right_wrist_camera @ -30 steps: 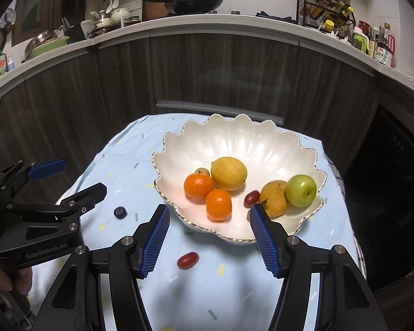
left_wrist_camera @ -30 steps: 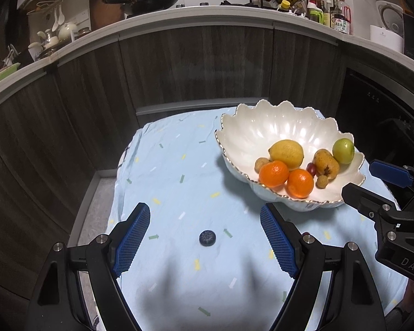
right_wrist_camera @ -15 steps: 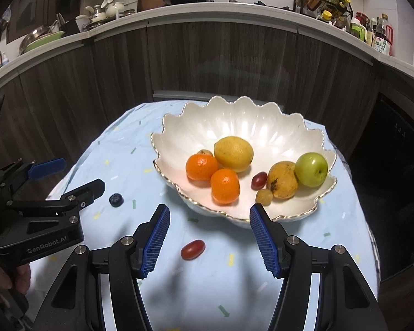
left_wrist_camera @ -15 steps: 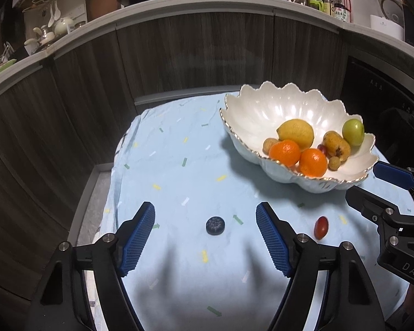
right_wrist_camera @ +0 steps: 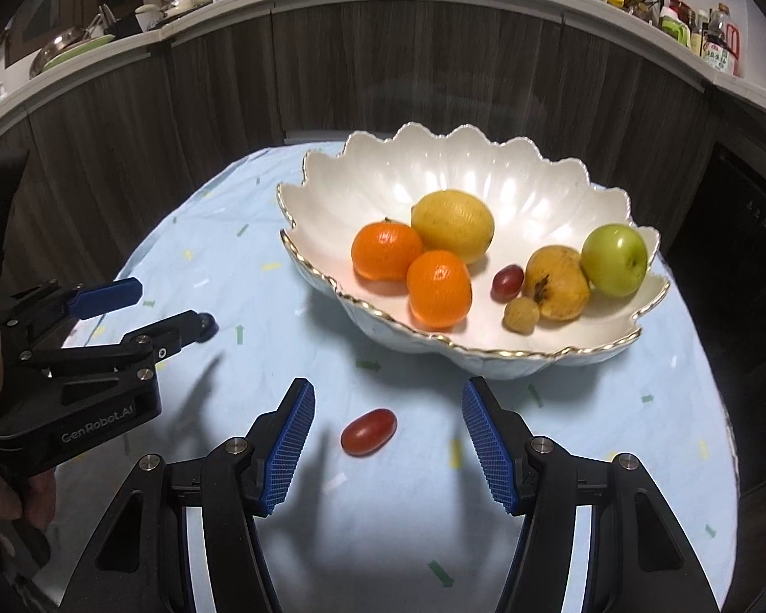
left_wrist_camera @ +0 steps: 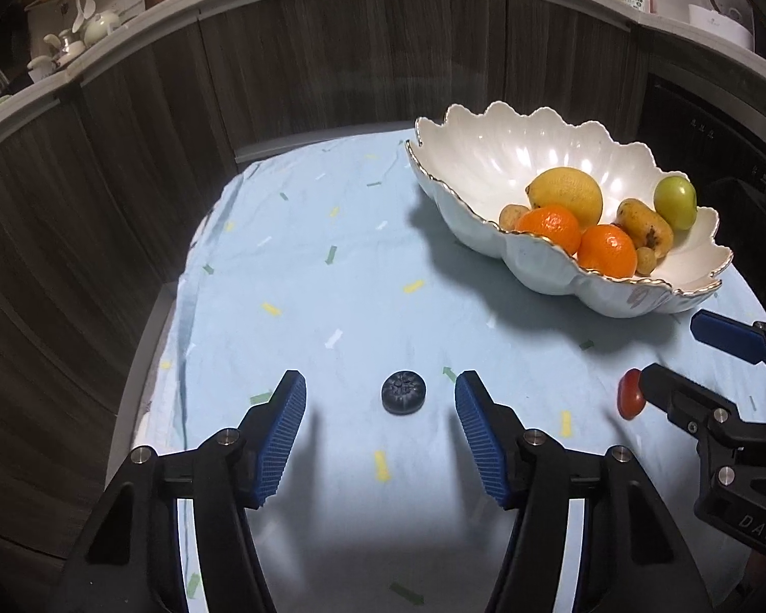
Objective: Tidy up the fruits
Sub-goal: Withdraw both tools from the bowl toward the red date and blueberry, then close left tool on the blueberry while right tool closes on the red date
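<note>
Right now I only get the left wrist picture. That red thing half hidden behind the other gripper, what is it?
Observer: A small oval red fruit. It lies whole on the cloth between the open fingers of the right gripper, touching neither.
Operator: Is there another like it anywhere?
Observer: Yes, a darker red one sits in the bowl, between an orange and a yellow-brown fruit. Your view does not show it.
</note>
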`<state>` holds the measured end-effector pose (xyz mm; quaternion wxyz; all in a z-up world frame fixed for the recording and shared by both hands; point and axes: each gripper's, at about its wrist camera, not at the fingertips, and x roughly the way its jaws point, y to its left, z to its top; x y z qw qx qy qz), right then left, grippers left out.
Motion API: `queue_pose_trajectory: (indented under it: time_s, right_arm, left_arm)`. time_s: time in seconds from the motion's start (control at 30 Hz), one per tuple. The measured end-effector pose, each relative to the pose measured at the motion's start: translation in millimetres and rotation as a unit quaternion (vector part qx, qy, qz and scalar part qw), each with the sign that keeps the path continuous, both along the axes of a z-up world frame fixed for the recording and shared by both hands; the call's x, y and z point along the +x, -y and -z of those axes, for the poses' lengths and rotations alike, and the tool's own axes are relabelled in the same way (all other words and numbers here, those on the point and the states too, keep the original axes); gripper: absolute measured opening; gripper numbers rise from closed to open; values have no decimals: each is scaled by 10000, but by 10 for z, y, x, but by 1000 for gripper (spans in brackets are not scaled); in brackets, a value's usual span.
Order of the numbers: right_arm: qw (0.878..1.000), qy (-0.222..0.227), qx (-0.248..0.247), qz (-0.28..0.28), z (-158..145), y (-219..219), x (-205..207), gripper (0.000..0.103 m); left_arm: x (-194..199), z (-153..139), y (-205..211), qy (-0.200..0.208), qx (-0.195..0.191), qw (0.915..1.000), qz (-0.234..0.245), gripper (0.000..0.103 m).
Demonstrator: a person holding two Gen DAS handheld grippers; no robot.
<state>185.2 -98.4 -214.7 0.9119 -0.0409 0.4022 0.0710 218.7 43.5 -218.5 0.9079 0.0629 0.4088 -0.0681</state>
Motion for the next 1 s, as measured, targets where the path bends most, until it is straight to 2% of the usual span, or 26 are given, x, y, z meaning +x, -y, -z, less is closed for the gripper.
queue_pose_trajectory:
  time_s: [0.5,0.8,1.0]
  right_arm:
    - [9989,-356,264,-116,227,23,110,48]
    - [9983,-445,339,-139,307,50,104,39]
    - [9983,-431,362,-136,307,49,85,33]
  left_arm:
    - [163,176,38,-226,1,9997,69,58]
    - [187,254,55,-280,-15,9996,74,49]
    - [170,248,89,-258,-35,9996,122,35]
